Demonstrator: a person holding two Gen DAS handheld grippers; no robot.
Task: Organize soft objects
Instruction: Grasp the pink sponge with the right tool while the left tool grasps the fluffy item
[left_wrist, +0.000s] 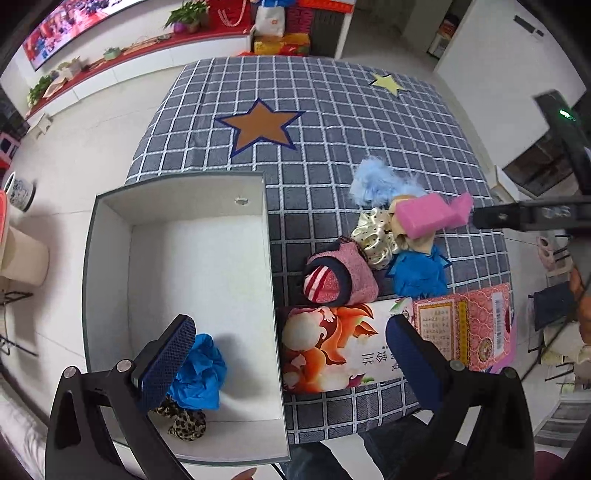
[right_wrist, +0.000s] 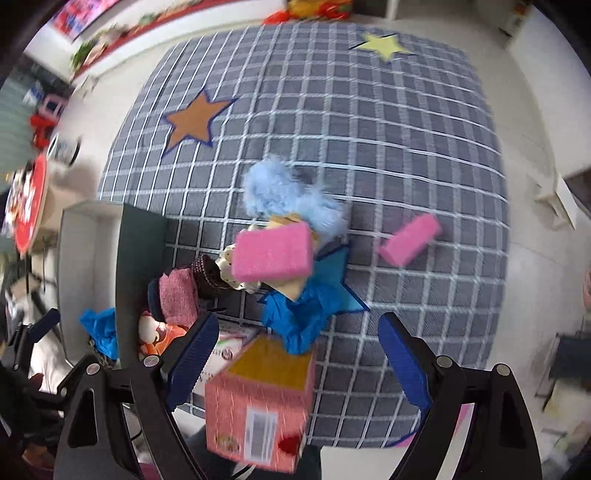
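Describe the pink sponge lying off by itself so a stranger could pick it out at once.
Start from the checked grey tablecloth and find the heap of soft things near its middle. Look to the right of that heap, where a pink sponge block lies alone on the bare cloth. Its twin pink sponge sits on top of the heap; this one touches nothing else.

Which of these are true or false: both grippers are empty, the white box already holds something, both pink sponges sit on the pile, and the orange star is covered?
1. Both grippers are empty. True: the left gripper and the right gripper are open and hold nothing.
2. The white box holds something. True: a blue cloth and a leopard-print item lie inside.
3. Both pink sponges sit on the pile. False: one pink sponge does; the other sponge lies apart on the checked cloth.
4. The orange star is covered. False: nothing lies on it.
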